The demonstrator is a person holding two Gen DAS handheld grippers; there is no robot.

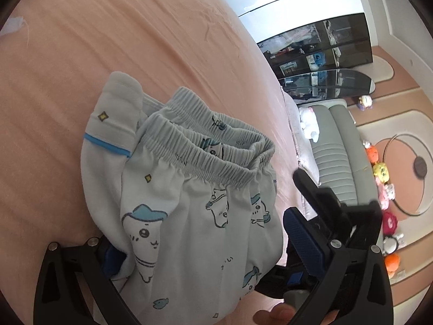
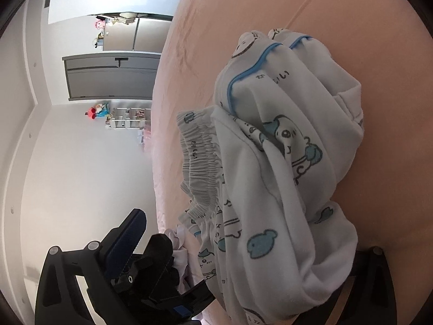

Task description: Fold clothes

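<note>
Two grippers on one bundle: pyjama shorts lie between my fingers, over the pink bedsheet.
Left gripper jaws spread wide, cloth draped between; right gripper looks the same, far finger hidden, so can't confirm grip. Waistband runs crosswise ahead of my left tool, nearer that hand.

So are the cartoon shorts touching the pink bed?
Touching. The left wrist view shows the shorts lying right on the pink sheet, no gap.
</note>
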